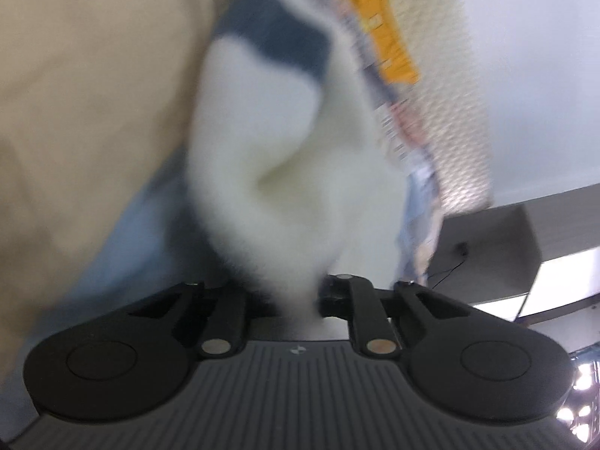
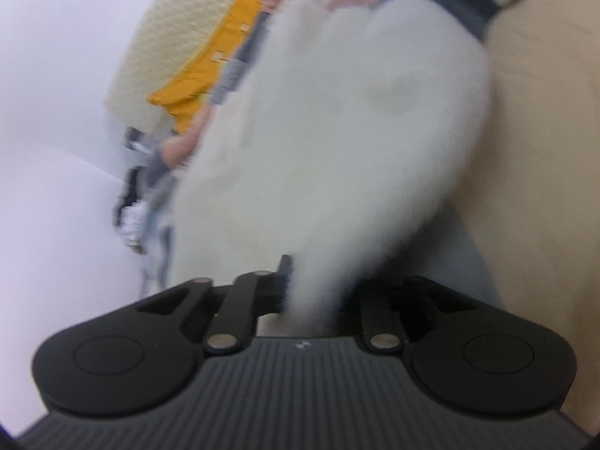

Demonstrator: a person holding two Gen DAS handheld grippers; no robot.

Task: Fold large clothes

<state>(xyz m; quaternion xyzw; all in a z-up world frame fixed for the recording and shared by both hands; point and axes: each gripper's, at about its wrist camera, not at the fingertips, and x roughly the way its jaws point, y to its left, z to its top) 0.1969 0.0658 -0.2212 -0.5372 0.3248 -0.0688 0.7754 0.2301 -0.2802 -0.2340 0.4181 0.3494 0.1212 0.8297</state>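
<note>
Left gripper (image 1: 300, 300): my jaws are clamped on a bunch of the white fleece (image 1: 262, 157), which runs up and away from them.
Right gripper (image 2: 311, 300): my jaws are pinched on another bunch of the same fleece (image 2: 337, 142).
Fleece: fluffy, white, with a dark grey-blue band (image 1: 277, 33) near its far end; blurred in both views.
Beige surface (image 1: 86, 86): flat tan fabric beside and behind the fleece; I cannot tell what it is.
Clothes pile (image 2: 202, 75): near the fleece, a cream knit, an orange garment (image 1: 390, 33), pink and patterned pieces.
Wall (image 1: 532, 75): plain white behind the pile.
</note>
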